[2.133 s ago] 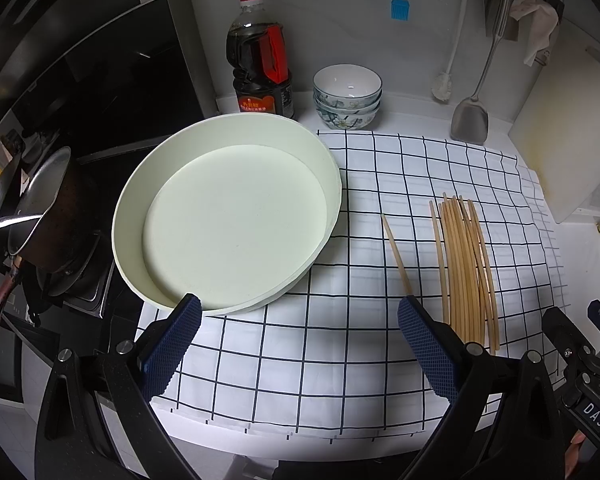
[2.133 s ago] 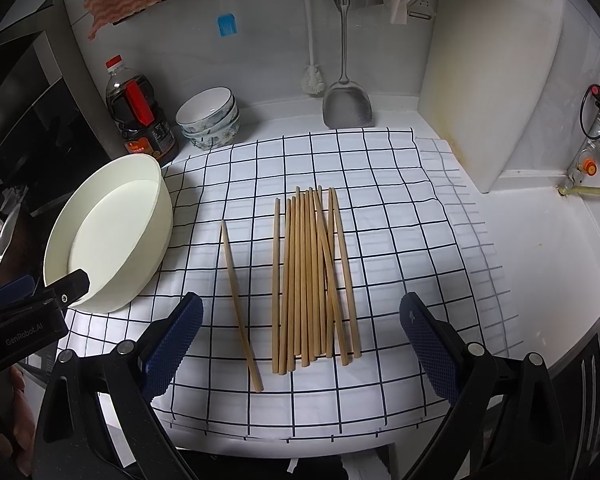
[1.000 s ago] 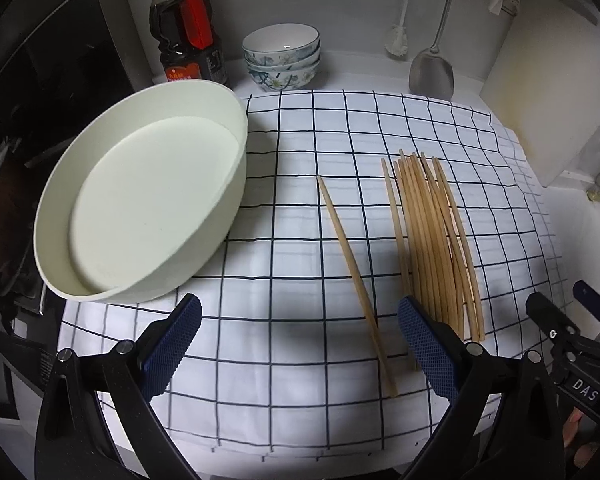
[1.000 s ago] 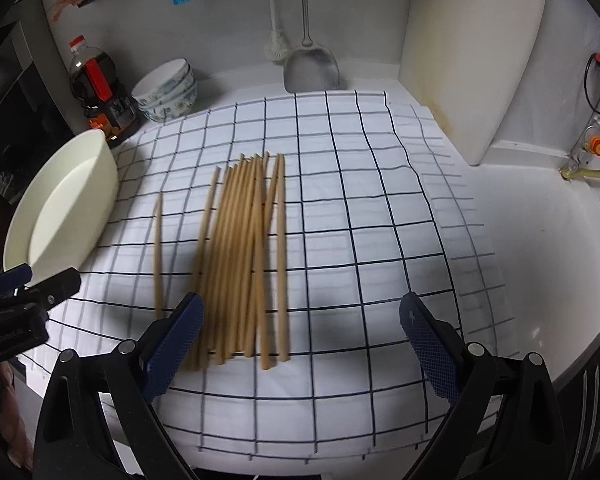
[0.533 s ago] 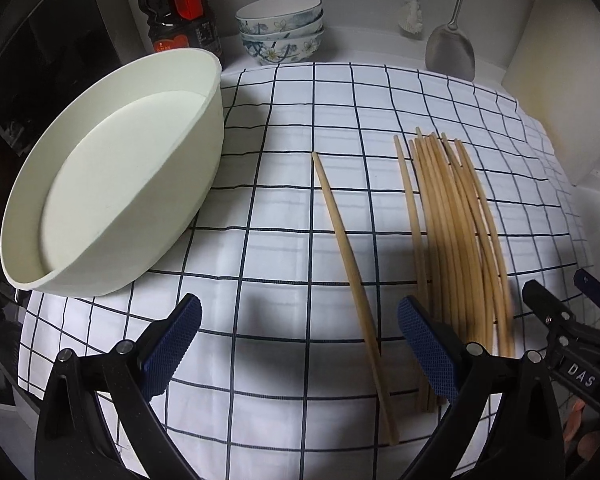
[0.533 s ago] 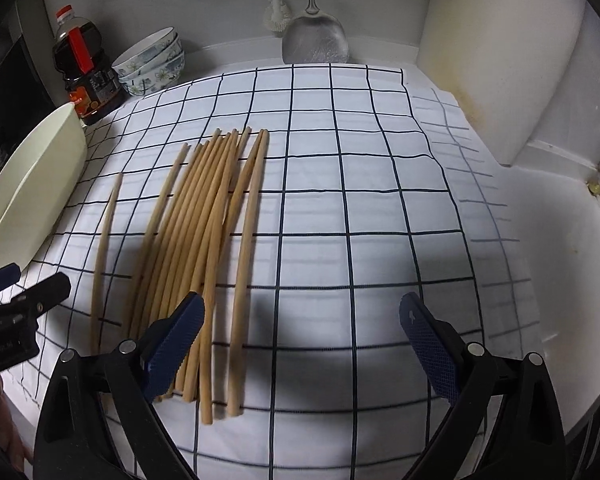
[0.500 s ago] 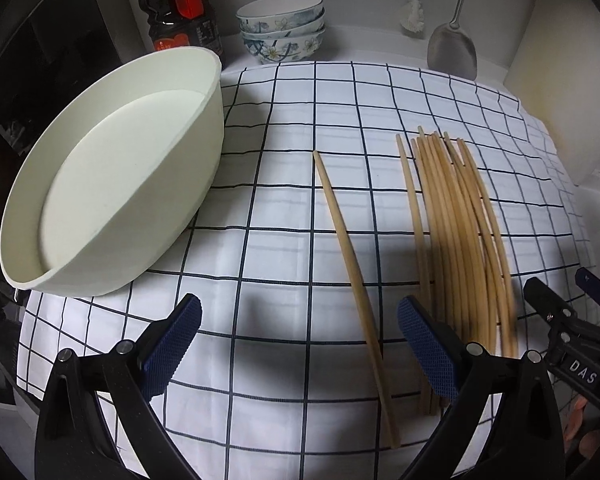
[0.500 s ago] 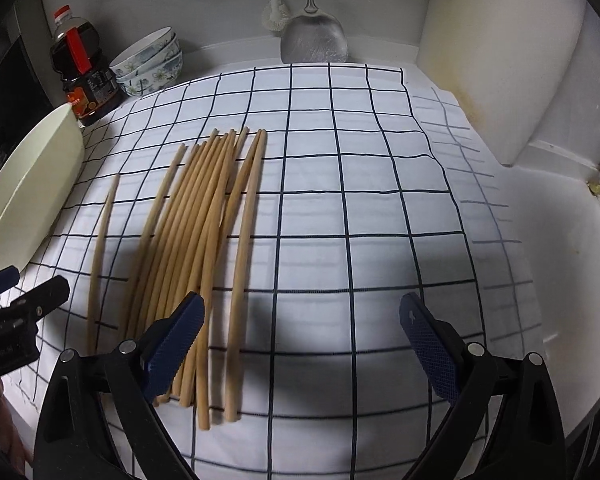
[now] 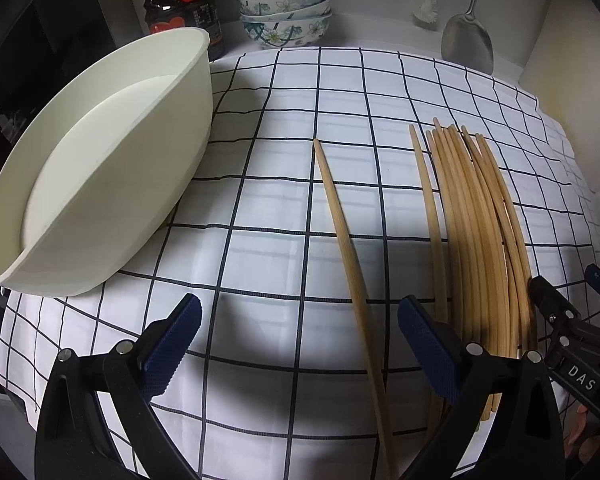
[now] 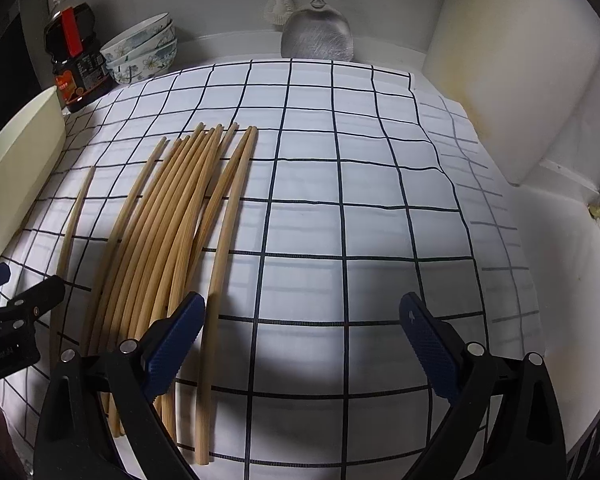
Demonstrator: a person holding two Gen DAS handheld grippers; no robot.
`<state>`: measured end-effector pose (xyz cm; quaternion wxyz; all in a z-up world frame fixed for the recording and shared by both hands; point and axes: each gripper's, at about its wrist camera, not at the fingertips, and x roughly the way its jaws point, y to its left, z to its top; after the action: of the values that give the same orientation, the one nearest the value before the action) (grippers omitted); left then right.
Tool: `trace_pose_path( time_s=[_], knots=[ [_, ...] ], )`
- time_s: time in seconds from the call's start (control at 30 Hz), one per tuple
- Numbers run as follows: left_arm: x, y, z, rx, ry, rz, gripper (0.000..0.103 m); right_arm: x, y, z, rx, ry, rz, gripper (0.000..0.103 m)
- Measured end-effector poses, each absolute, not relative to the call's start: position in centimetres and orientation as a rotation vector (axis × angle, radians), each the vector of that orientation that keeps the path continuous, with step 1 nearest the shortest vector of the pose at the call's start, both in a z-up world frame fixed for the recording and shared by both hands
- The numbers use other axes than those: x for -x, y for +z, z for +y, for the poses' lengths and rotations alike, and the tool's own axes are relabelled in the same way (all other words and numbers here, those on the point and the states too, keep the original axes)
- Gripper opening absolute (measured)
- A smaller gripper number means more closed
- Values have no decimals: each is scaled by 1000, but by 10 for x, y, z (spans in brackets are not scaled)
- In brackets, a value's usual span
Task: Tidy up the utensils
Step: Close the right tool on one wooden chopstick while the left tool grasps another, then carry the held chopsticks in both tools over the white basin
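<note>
Several wooden chopsticks (image 9: 476, 232) lie in a bundle on a white checked cloth (image 9: 260, 200), with a single chopstick (image 9: 348, 248) apart to their left. My left gripper (image 9: 300, 340) hangs open low over the cloth, the single chopstick passing between its fingers near the right one. My right gripper (image 10: 302, 340) is open too, its left finger over the near ends of the chopstick bundle (image 10: 172, 232). The single chopstick (image 10: 72, 220) shows at the far left there. A cream round basin (image 9: 100, 168) stands on the left of the cloth.
At the back stand stacked flowered bowls (image 9: 286, 12), a dark sauce bottle (image 9: 180, 4), a hanging metal spatula (image 9: 466, 40) and a brush (image 9: 424, 4). A white cutting board (image 10: 520, 68) leans at the right. Bare counter (image 10: 560, 280) lies right of the cloth.
Both grippers have come down lower and closer to the cloth and the chopsticks. Both stay open; the chopsticks have not moved.
</note>
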<state>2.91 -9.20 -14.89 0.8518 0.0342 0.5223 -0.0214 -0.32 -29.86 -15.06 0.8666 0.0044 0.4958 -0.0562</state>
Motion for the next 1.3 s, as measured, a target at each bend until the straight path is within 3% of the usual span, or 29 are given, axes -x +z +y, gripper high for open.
trace_pose_path(
  time_s=[0.27,0.37,0.57,0.63,0.77,0.8,0.83,1.3],
  knots=[
    [-33,-157,-96,-84,-39,1097,97,2,-156,-294,16,-98,1031,93],
    [-34,-158,-95,-76,-34,1089,96,2,-156,-295,8,-80,1024,88],
    [-31,-152,-101,-53,-68,1084,70,2,-155,-291,-16,-12,1007,65],
    [-30,-150,-105,-54,-84,1078,54,3,-154,-288,-6,10,998,56],
    [-28,-147,-114,-73,-117,1073,30,3,-152,-282,6,41,988,25],
    [-27,-147,-116,-79,-125,1073,20,3,-152,-281,9,45,988,12],
    [-27,-147,-117,-83,-132,1074,11,2,-151,-280,15,44,989,7],
    [-27,-125,-108,-57,-185,1070,7,8,-133,-288,-74,58,981,6]
  ],
)
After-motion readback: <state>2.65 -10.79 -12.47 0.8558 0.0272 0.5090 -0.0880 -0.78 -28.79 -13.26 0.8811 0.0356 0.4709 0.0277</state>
